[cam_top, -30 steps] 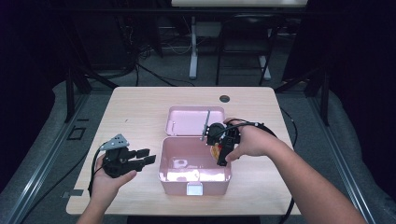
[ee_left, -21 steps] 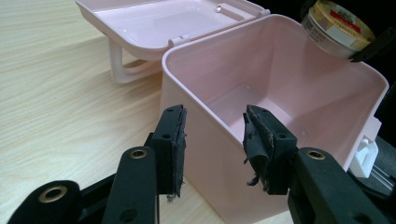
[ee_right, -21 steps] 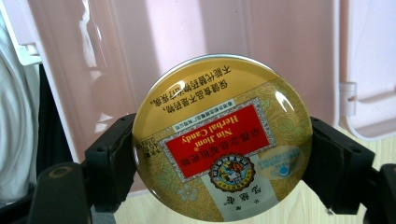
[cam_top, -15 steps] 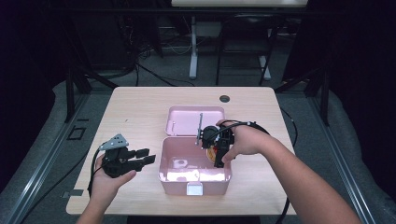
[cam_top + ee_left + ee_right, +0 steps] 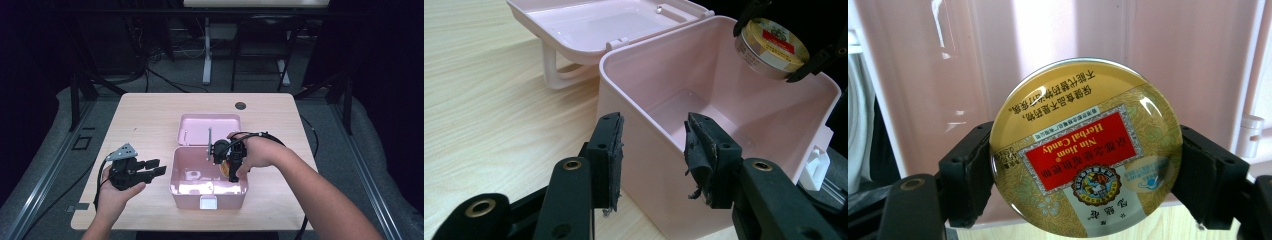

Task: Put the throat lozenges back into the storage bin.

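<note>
An open pink plastic box (image 5: 185,187) stands at the middle front of the table, its lid (image 5: 207,129) folded back flat behind it. My right gripper (image 5: 231,169) is shut on a round gold candy tin (image 5: 225,170) with a red label, held over the box's right side. In the right gripper view the tin (image 5: 1085,150) sits edge to edge between the jaws of that gripper (image 5: 1085,172), with the pink wall behind. My left gripper (image 5: 159,167) rests open just left of the box. In the left gripper view the left gripper (image 5: 651,145) faces the box's near wall (image 5: 644,120), with the tin (image 5: 771,47) above the far rim.
The wooden table (image 5: 150,125) has a round cable hole (image 5: 240,105) near its back edge. A white latch (image 5: 208,202) sits on the box's front. Dark floor, cables and desk legs lie beyond the table.
The right hand has drifted slightly left with the tin, further over the box. The left hand and its open jaws have stayed put.
</note>
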